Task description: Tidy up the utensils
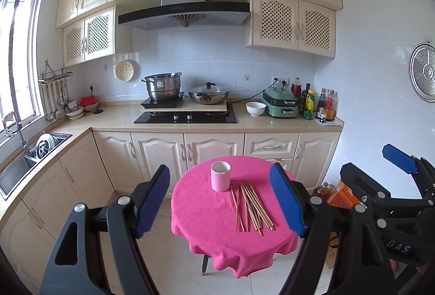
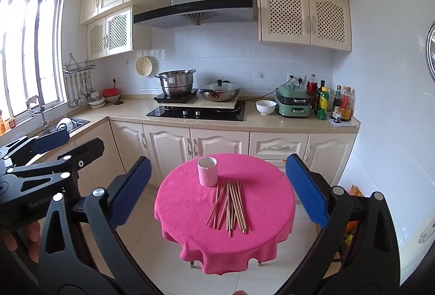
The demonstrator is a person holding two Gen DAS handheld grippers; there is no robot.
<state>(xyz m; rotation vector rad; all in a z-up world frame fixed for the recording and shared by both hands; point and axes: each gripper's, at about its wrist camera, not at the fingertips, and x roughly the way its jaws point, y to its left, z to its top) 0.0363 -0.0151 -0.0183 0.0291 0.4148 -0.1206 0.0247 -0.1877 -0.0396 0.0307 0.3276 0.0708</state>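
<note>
pink cup [image 2: 207, 171] interior unseen; bottle [image 1: 323, 190] half hidden behind tool.

Table [image 1: 190, 213] is under a matt, fuzzy pink cloth [image 2: 190, 227] that hangs in soft folds; on it a smooth matt pink cup [image 1: 220, 176] and, just beside the cup, bare matt wooden chopsticks [image 1: 251, 206]. Left tongs [image 1: 220, 202] and right tongs [image 2: 218, 191]: ribbed matt blue pads on semi-gloss black plastic arms with bright metal rivets. Behind the table: glossy white wall tiles [image 1: 217, 55], satin cream cabinet doors [image 2: 217, 145], a polished steel pot [image 1: 162, 86] and a gloss black glass hob [image 2: 195, 112].
</note>
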